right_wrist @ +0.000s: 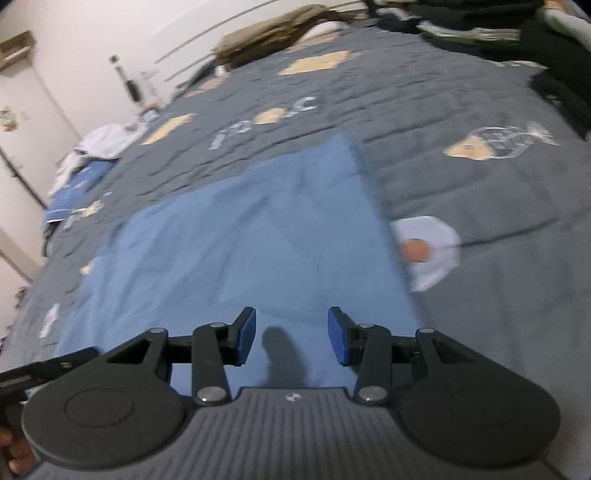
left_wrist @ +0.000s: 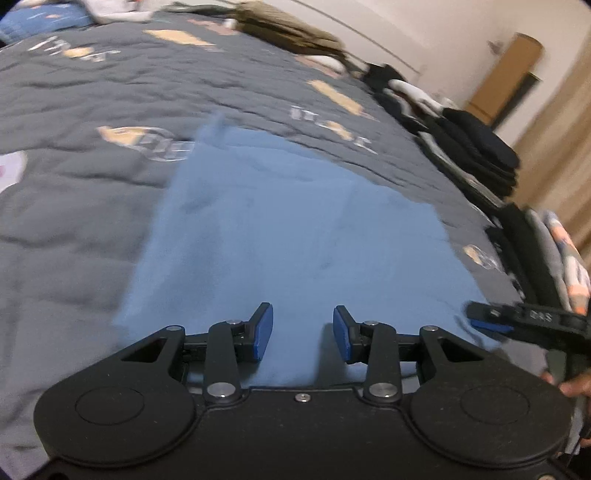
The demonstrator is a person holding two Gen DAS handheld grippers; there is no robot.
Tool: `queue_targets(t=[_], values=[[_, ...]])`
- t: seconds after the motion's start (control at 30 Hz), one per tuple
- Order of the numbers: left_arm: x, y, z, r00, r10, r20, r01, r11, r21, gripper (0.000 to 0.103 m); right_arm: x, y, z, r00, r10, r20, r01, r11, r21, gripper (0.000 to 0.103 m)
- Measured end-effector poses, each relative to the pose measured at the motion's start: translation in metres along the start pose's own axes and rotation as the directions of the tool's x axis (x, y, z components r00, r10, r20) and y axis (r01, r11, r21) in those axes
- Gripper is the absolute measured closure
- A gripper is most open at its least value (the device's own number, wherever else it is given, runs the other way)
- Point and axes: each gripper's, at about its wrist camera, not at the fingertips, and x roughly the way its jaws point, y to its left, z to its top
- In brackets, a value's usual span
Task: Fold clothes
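Observation:
A blue garment (left_wrist: pixel 295 236) lies flat in a rough rectangle on the grey quilted bedspread (left_wrist: pixel 81 206). My left gripper (left_wrist: pixel 303 314) hovers over its near edge, jaws apart, nothing between the blue pads. The right gripper (left_wrist: pixel 491 319) shows at the right edge of the left wrist view, beside the cloth's near right corner. In the right wrist view the same blue garment (right_wrist: pixel 251 254) spreads ahead, and my right gripper (right_wrist: pixel 291 315) stands open above its near edge with only cloth below. The left gripper (right_wrist: pixel 48 363) shows at the lower left there.
Folded dark clothes (left_wrist: pixel 476 147) are stacked along the bed's right side, with a grey printed piece (left_wrist: pixel 561 254) nearer. A khaki garment (right_wrist: pixel 273 33) lies at the far end and white and blue laundry (right_wrist: pixel 92 155) at the left. The bedspread (right_wrist: pixel 498 295) extends right.

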Motion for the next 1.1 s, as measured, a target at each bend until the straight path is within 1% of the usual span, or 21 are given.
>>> queue_targets(t=[0.17, 0.3, 0.4, 0.47, 0.53, 0.6, 0.67, 0.77, 0.8, 0.87, 0.93, 0.97, 1.03, 1.1], values=[[-0.019, 0.022, 0.003, 0.997, 0.07, 0.029, -0.068, 0.996, -0.056, 0.067, -0.01, -0.025, 0.002, 0.999, -0.036, 0.021, 0.034, 0.998, 0.058, 0.061], [-0.029, 0.028, 0.003, 0.993, 0.104, 0.047, -0.101, 0.992, -0.07, 0.067, -0.015, -0.027, 0.0, 0.997, -0.069, 0.025, 0.068, 0.996, 0.051, 0.061], [-0.036, 0.026, 0.003, 0.992, 0.108, 0.058, -0.104, 0.992, -0.068, 0.067, -0.024, -0.022, 0.0, 0.996, -0.081, 0.047, 0.079, 0.996, 0.035, 0.061], [-0.04, 0.02, 0.002, 0.992, 0.101, 0.07, -0.098, 0.994, -0.05, 0.067, -0.03, -0.017, 0.0, 0.994, -0.084, 0.068, 0.082, 0.996, 0.023, 0.061], [-0.044, 0.013, 0.0, 0.994, 0.075, 0.079, -0.073, 0.997, -0.028, 0.066, -0.037, -0.011, 0.0, 0.995, -0.045, 0.085, 0.044, 0.999, 0.016, 0.06], [-0.045, 0.006, -0.003, 0.995, 0.05, 0.083, -0.05, 0.999, -0.006, 0.062, -0.043, -0.004, -0.002, 0.995, -0.001, 0.099, 0.001, 1.0, 0.005, 0.059], [-0.043, 0.0, -0.006, 0.997, 0.029, 0.077, -0.03, 0.999, 0.012, 0.06, -0.043, 0.006, -0.006, 0.996, 0.027, 0.089, -0.025, 0.999, -0.028, 0.057], [-0.037, -0.003, -0.011, 0.999, 0.02, 0.046, -0.021, 0.999, 0.025, 0.06, -0.032, 0.012, -0.011, 0.999, 0.025, 0.04, -0.024, 0.999, -0.043, 0.055], [-0.035, -0.003, -0.012, 0.999, 0.024, 0.039, -0.025, 0.999, 0.026, 0.06, -0.028, 0.012, -0.012, 1.0, 0.012, 0.022, -0.011, 0.999, -0.045, 0.055], [-0.032, -0.002, -0.013, 0.999, 0.036, 0.028, -0.037, 0.999, 0.027, 0.06, -0.019, 0.006, -0.015, 0.999, -0.045, -0.02, 0.044, 0.998, -0.046, 0.055], [-0.034, 0.0, -0.013, 0.998, 0.051, 0.028, -0.052, 0.998, 0.02, 0.06, -0.014, -0.002, -0.019, 0.995, -0.093, -0.042, 0.091, 0.995, -0.041, 0.055], [-0.035, 0.002, -0.013, 0.998, 0.058, 0.03, -0.058, 0.998, 0.015, 0.06, -0.014, -0.006, -0.019, 0.994, -0.104, -0.045, 0.103, 0.994, -0.036, 0.055], [-0.039, 0.006, -0.012, 0.997, 0.071, 0.038, -0.071, 0.997, -0.001, 0.059, -0.019, -0.011, -0.018, 0.994, -0.099, -0.042, 0.098, 0.995, -0.015, 0.055], [-0.044, 0.01, -0.012, 0.995, 0.084, 0.05, -0.083, 0.996, -0.023, 0.058, -0.025, -0.009, -0.016, 0.993, -0.117, -0.023, 0.117, 0.993, -0.021, 0.055]])
